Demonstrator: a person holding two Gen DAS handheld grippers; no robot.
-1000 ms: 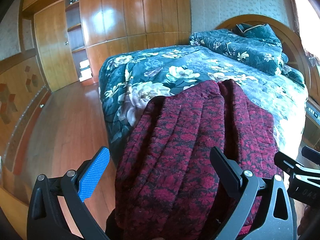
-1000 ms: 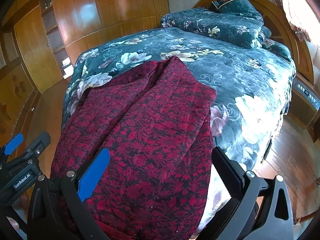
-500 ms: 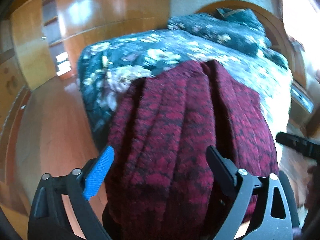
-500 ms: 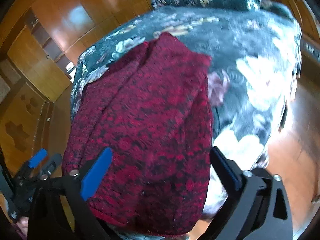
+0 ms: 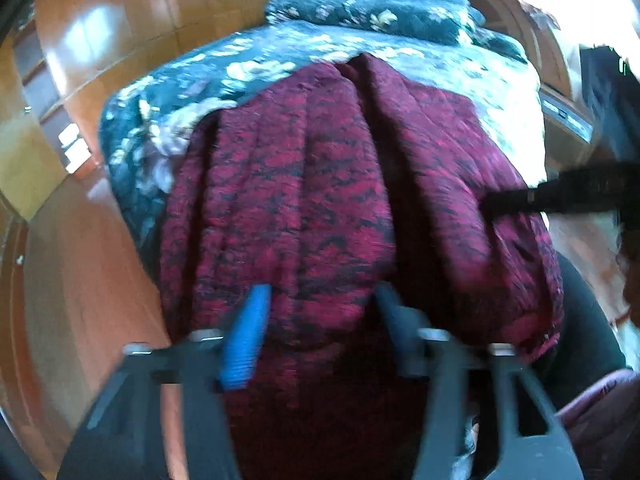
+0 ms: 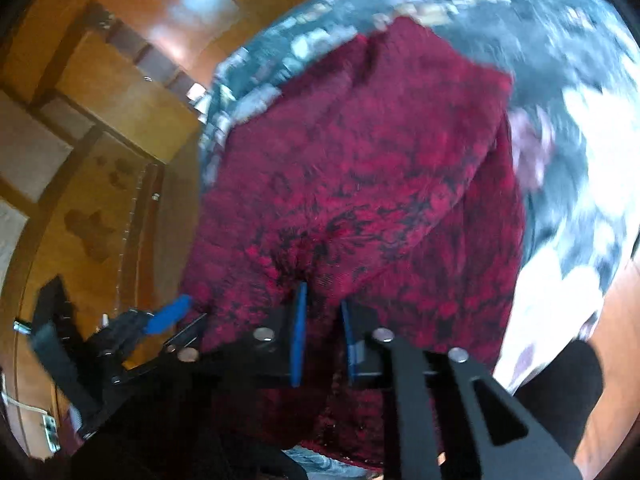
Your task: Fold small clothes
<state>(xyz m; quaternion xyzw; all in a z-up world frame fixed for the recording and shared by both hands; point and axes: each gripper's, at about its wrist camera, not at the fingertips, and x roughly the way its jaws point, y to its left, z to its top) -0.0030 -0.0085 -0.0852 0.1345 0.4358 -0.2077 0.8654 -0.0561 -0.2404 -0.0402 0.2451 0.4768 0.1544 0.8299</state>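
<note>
Jaws that stood wide apart a second ago have now drawn in on both tools: the right gripper [image 6: 322,298] has its jaws nearly together, pinching a puckered ridge of the dark red garment [image 6: 360,168] at its near hem, while the left gripper [image 5: 320,300] has its jaws narrowed and sunk against the same cloth, though motion blur leaves it unclear whether they have truly caught it. The bed [image 5: 460,76], covered in a teal floral quilt, carries the garment, which lies lengthwise from the middle of the mattress to the near edge and hangs over it toward the wooden floor [image 5: 80,280]. A folded duvet [image 5: 372,16] rests at the headboard end, well apart from the work. The change suggests the reach is over and the grasp has begun; with both near corners secured, the likely next step is to lift the hem and carry it toward the far end for a first fold.
</note>
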